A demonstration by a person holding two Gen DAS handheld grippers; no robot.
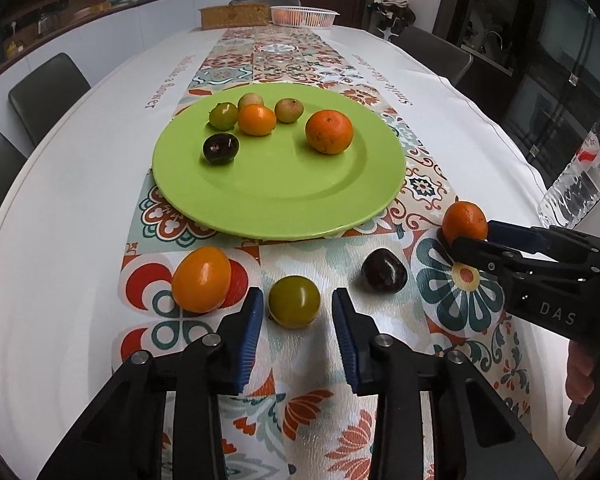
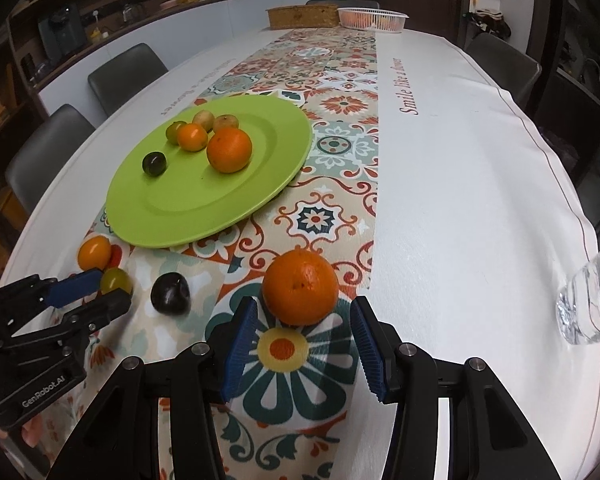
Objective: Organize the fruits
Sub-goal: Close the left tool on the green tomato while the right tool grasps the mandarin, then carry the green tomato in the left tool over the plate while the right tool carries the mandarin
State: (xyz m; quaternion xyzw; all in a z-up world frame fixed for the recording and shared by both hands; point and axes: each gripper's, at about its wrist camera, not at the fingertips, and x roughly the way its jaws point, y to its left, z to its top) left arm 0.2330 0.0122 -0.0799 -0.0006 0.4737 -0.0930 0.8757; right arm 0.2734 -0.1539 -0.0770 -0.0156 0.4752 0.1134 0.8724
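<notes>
Fruits lie in two groups: six sit on the green plate [image 1: 284, 200], and four wait on the patterned runner [image 1: 300, 360] in front of it. Nearest the left gripper [image 1: 296, 316] is a small green tomato [image 1: 294, 301], resting between its blue pads [image 1: 252, 332], which stand apart and do not touch it. The right gripper [image 2: 304, 340] is likewise spread wide, with an orange [image 2: 300, 287] just ahead of its fingertips, still on the cloth.

Judging by looks, the tomato is light, smooth and thin-skinned, so it may slip or bruise under a hard squeeze; a gentle hold across its widest middle seems best. The orange looks firmer and heavier, its pebbled rind giving the ribbed pads good bite; it should be taken across its equator.

Close around them lie an orange tomato [image 1: 201, 279] just left of the green one and a dark plum [image 1: 384, 271] between the two grippers. Both are round and likely to roll if nudged. The two grippers work near each other, so their paths to the plate could cross. On the plate, a large orange [image 1: 329, 131] and a cluster of small fruit fill the far half; the near half is bare. A water bottle [image 2: 592, 300] lies well off to the right, a white basket [image 1: 304, 15] at the far end.
</notes>
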